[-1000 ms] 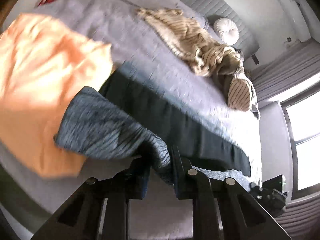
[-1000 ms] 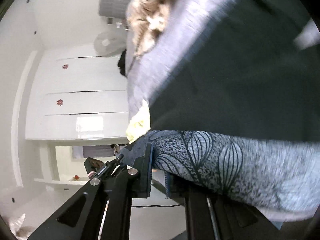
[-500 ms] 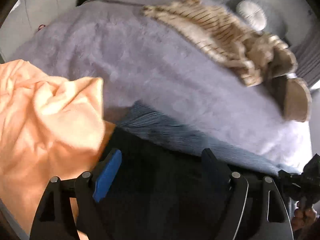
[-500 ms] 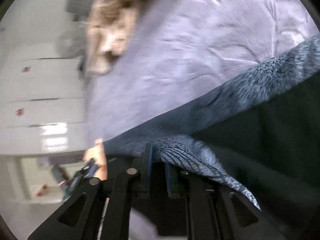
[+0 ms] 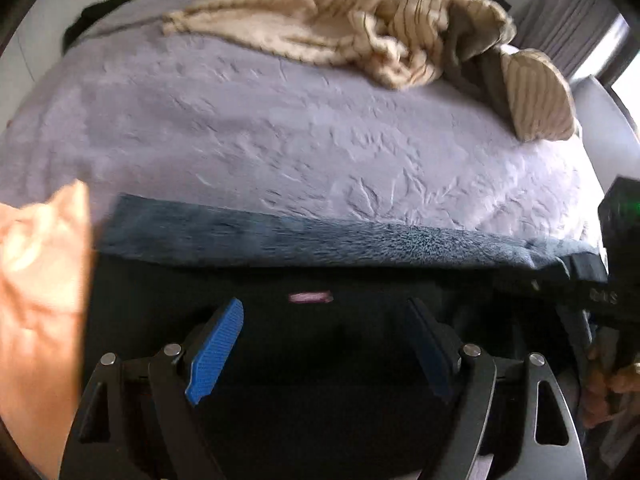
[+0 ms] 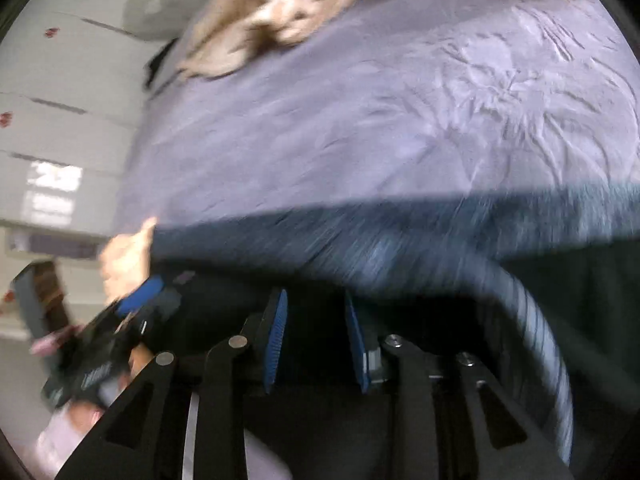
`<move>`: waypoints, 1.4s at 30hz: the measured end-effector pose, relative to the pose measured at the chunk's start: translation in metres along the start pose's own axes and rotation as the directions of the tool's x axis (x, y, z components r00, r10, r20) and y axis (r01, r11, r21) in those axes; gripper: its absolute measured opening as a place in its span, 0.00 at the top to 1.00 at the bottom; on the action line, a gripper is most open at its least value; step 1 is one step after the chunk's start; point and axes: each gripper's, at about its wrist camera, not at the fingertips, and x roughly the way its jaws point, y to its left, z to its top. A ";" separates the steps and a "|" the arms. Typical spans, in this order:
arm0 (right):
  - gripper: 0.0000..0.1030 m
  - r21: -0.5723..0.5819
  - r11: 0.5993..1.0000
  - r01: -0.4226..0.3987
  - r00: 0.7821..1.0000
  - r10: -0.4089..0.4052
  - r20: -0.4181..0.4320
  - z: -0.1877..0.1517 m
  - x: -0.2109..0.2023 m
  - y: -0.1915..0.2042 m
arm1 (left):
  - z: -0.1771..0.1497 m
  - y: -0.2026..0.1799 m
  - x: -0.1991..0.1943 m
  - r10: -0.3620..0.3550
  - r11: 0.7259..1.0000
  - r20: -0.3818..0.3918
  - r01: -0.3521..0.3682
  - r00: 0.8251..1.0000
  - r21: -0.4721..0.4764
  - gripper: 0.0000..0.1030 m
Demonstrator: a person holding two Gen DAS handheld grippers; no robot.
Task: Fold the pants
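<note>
The pants (image 5: 320, 236) lie across the near edge of the bed, with a fuzzy blue-grey band along the far side and dark fabric nearer me. My left gripper (image 5: 324, 308) hangs open just above the dark part, with nothing between its blue pads (image 5: 216, 344). In the right wrist view the pants (image 6: 400, 248) appear as a blurred blue-grey strip with a curled edge at the right. My right gripper (image 6: 315, 296) is over the dark fabric. Its jaws are opening, and a narrow gap shows no cloth pinched between them.
A lavender bedspread (image 5: 280, 128) covers the bed. A crumpled beige striped garment (image 5: 360, 28) lies at the far side. An orange cloth (image 5: 36, 280) sits just left of the pants. White wardrobe doors (image 6: 60, 120) and a fan (image 6: 152, 8) stand beyond the bed's left side.
Both grippers came down with the pants edge and laid it on the bed. The left let go and opened wide, and then the right parted its jaws off the cloth.
</note>
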 end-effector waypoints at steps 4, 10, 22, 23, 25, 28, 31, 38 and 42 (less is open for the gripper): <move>0.68 0.106 0.993 -0.057 0.996 0.049 0.072 0.015 -0.019 -0.013 | 0.001 -0.016 0.002 0.073 0.996 -0.013 -0.073 0.997 0.059 0.19; 0.47 0.118 0.971 -0.206 0.966 0.184 0.180 -0.041 -0.118 -0.048 | -0.017 -0.067 -0.031 -0.012 0.966 -0.036 0.021 0.999 0.259 0.20; 0.47 0.623 0.780 -0.063 0.987 -0.046 0.157 -0.296 -0.244 -0.230 | -0.093 -0.267 -0.001 -0.381 0.852 -0.393 0.483 0.837 0.202 0.19; 0.47 0.638 0.767 -0.058 0.988 -0.046 0.146 -0.305 -0.240 -0.235 | -0.097 -0.274 0.003 -0.381 0.853 -0.412 0.487 0.828 0.189 0.19; 0.43 0.676 0.733 -0.072 0.991 -0.024 0.132 -0.329 -0.233 -0.251 | -0.106 -0.282 0.009 -0.362 0.858 -0.434 0.477 0.825 0.191 0.19; 0.40 0.701 0.706 -0.105 0.992 0.029 0.119 -0.353 -0.221 -0.266 | -0.111 -0.289 0.018 -0.349 0.867 -0.460 0.468 0.817 0.173 0.19; 0.40 0.693 0.696 -0.187 0.981 0.101 0.164 -0.360 -0.203 -0.276 | -0.115 -0.293 0.023 -0.324 0.872 -0.473 0.452 0.819 0.186 0.19; 0.81 0.689 0.606 -0.397 0.916 0.220 0.335 -0.359 -0.206 -0.278 | -0.116 -0.307 0.030 -0.332 0.851 -0.506 0.484 0.796 0.205 0.66; 0.81 0.615 0.603 -0.508 0.854 0.260 0.451 -0.332 -0.250 -0.274 | -0.095 -0.314 0.009 -0.367 0.839 -0.460 0.502 0.809 0.212 0.66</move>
